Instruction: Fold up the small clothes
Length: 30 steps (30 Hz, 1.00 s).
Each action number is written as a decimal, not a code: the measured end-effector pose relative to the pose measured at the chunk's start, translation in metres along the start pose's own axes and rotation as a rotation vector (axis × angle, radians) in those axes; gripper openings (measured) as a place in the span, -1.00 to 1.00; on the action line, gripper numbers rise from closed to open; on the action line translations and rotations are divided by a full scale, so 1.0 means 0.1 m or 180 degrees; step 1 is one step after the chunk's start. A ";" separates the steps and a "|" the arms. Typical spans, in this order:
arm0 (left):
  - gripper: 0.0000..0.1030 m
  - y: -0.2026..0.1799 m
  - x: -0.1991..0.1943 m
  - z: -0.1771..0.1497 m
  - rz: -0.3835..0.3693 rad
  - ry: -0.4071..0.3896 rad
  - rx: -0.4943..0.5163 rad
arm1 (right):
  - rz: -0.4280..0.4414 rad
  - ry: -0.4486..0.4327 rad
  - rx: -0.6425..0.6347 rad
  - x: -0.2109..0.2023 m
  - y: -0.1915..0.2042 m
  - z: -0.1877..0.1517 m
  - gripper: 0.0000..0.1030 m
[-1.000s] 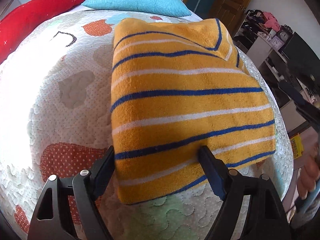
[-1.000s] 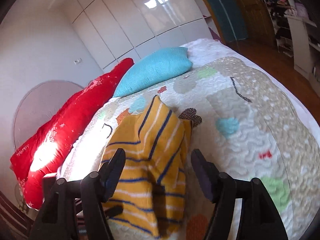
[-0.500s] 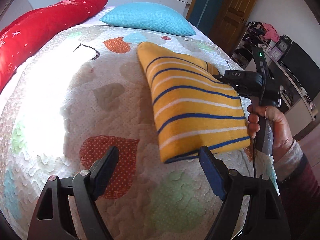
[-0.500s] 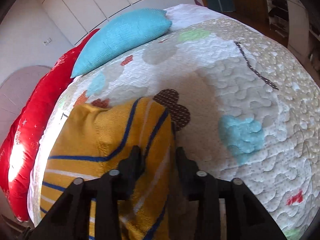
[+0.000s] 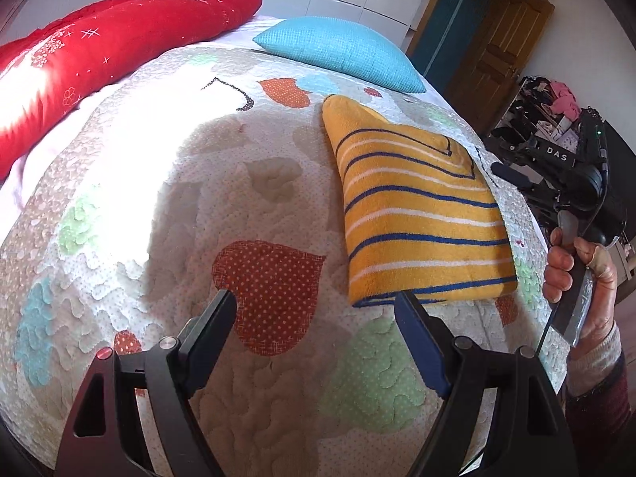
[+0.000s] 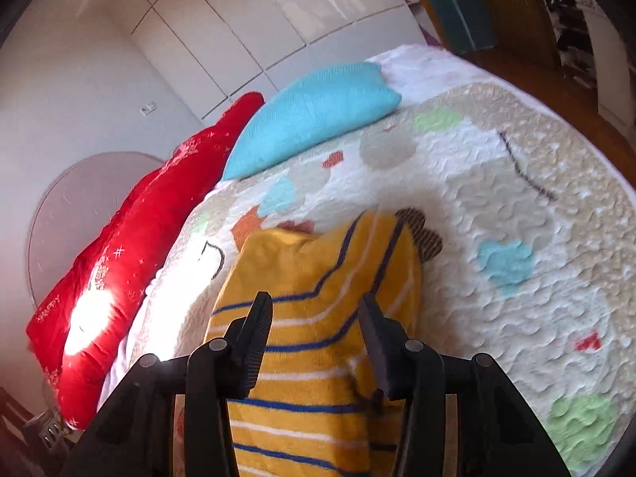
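Observation:
A yellow garment with blue and white stripes point(image 5: 421, 214) lies folded on the quilted bedspread point(image 5: 167, 206). My left gripper point(image 5: 318, 318) is open and empty, hovering over the quilt just in front of and left of the garment's near edge. My right gripper point(image 6: 316, 322) is open, its jaws apart above the garment point(image 6: 318, 365), holding nothing. In the left wrist view the right gripper point(image 5: 512, 163) shows at the garment's right side, held by a hand.
A blue pillow point(image 5: 338, 51) and a long red pillow point(image 5: 99, 51) lie at the head of the bed. White wardrobe doors point(image 6: 246, 28) stand behind. A wooden door point(image 5: 497, 47) and cluttered shelves point(image 5: 548, 107) are on the right, past the bed's edge.
My left gripper pulled back and left, off the garment. My right gripper, shut on the garment's edge half a second ago, has opened and lifted clear of it.

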<state>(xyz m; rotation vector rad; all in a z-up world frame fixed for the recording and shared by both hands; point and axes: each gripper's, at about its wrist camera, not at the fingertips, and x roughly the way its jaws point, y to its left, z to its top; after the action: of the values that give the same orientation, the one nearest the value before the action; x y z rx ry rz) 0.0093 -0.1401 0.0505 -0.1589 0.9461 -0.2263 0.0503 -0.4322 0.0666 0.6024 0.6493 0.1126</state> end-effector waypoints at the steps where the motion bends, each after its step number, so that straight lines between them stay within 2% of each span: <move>1: 0.57 0.00 -0.03 -0.03 0.0022 0.0005 0.0005 | -0.0055 0.0114 0.0057 0.12 -0.05 -0.07 -0.06; 3: 0.57 0.01 -0.11 -0.07 0.0108 -0.0008 0.0022 | -0.0219 0.0302 0.0233 0.29 -0.25 -0.23 -0.08; 5: 0.57 0.04 -0.18 -0.09 0.0198 -0.0035 0.0043 | -0.0268 0.0171 0.0382 0.16 -0.40 -0.35 -0.06; 7: 0.58 0.08 -0.25 -0.12 0.0278 -0.0082 0.0056 | -0.0290 0.0166 0.0521 -0.03 -0.45 -0.44 0.19; 8: 0.59 0.09 -0.27 -0.13 0.0327 -0.0108 0.0062 | -0.0253 0.0127 0.0554 -0.14 -0.45 -0.51 0.19; 10: 0.59 0.09 -0.30 -0.16 0.0403 -0.0156 0.0076 | -0.0313 0.0034 0.0423 -0.40 -0.38 -0.66 0.19; 13: 0.59 0.03 -0.31 -0.21 0.0427 -0.0170 0.0120 | -0.0549 -0.0167 0.0082 -0.75 -0.16 -0.94 0.23; 17: 0.59 -0.09 -0.32 -0.28 0.0455 -0.0199 0.0230 | -0.0785 -0.0324 -0.0176 -1.03 0.06 -1.35 0.33; 22: 0.59 -0.20 -0.39 -0.38 0.0480 -0.0225 0.0359 | -0.0885 -0.0286 -0.0215 -1.11 0.17 -1.65 0.36; 30: 0.59 -0.27 -0.52 -0.53 0.0530 -0.0264 0.0448 | -0.0929 -0.0244 -0.0323 -1.15 0.33 -1.83 0.38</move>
<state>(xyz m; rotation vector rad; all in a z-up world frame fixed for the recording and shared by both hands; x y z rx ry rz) -0.0666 -0.1547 0.0665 0.0398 0.8527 -0.1309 -0.1483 -0.3473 0.0305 0.4073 0.6466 -0.1488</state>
